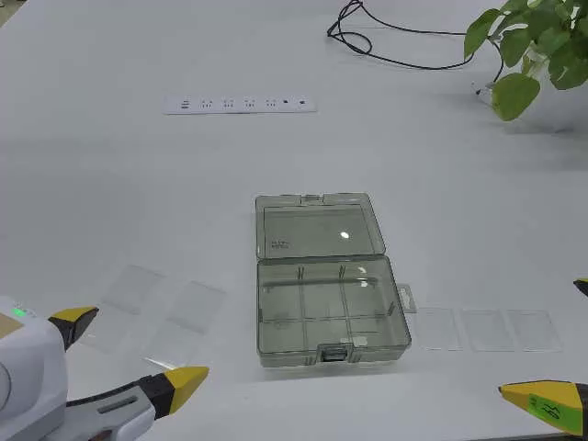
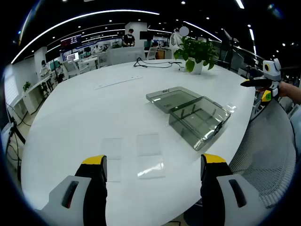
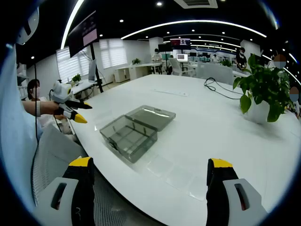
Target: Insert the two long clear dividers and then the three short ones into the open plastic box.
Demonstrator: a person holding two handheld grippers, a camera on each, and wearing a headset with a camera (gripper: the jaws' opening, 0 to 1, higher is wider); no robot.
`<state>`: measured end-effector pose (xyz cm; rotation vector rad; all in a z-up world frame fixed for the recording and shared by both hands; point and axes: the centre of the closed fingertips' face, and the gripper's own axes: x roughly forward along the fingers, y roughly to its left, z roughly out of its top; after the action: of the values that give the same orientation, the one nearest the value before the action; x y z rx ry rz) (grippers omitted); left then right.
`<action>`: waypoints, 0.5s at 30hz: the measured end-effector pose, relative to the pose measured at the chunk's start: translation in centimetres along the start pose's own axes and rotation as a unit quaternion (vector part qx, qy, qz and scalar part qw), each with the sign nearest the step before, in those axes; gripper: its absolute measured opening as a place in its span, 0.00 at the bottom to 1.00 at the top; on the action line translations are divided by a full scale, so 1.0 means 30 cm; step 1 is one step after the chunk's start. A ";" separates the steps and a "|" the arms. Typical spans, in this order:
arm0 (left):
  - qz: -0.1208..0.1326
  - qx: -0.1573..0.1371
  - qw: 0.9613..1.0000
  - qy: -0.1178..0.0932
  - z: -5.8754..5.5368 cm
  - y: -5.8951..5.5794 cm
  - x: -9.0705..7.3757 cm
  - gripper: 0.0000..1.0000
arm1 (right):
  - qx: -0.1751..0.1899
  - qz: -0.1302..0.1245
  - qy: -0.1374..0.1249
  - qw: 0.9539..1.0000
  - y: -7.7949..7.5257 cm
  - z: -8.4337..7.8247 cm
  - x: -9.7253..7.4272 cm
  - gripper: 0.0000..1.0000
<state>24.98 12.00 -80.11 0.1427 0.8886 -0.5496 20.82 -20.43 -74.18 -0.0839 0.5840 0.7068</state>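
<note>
The smoky clear plastic box (image 1: 331, 312) lies open in the middle of the white table, its lid (image 1: 317, 225) flat behind it. Faint ribs cross its inside. Two long clear dividers (image 1: 133, 289) (image 1: 188, 317) lie flat to its left. Three short dividers (image 1: 436, 328) (image 1: 487, 329) (image 1: 535, 329) sit in a row to its right. My left gripper (image 1: 133, 354) hovers open near the table's front, just short of the long dividers (image 2: 149, 143). My right gripper (image 1: 565, 344) is open beyond the short dividers (image 3: 181, 178), holding nothing. The box (image 2: 197, 120) (image 3: 129, 134) is apart from both.
A white power strip (image 1: 241, 105) lies at the back left, and a black cable (image 1: 395, 41) loops at the back. A potted plant (image 1: 533, 46) stands at the back right. The table's rounded front edge (image 2: 155, 212) is close to both grippers.
</note>
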 end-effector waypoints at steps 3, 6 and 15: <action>-0.003 -0.005 1.000 0.018 -0.005 0.006 0.009 0.63 | 0.006 0.002 -0.004 1.000 0.000 0.004 0.001 1.00; -0.006 -0.008 0.999 0.030 -0.006 0.011 0.022 0.61 | 0.006 0.004 -0.004 1.000 0.001 0.005 0.003 1.00; -0.014 0.000 0.997 0.073 -0.021 -0.002 0.073 0.54 | 0.012 0.000 -0.005 1.000 -0.012 -0.002 -0.005 1.00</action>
<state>25.62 11.29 -82.18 0.1720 1.0349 -0.5709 20.93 -20.81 -74.20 -0.0571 0.5821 0.7005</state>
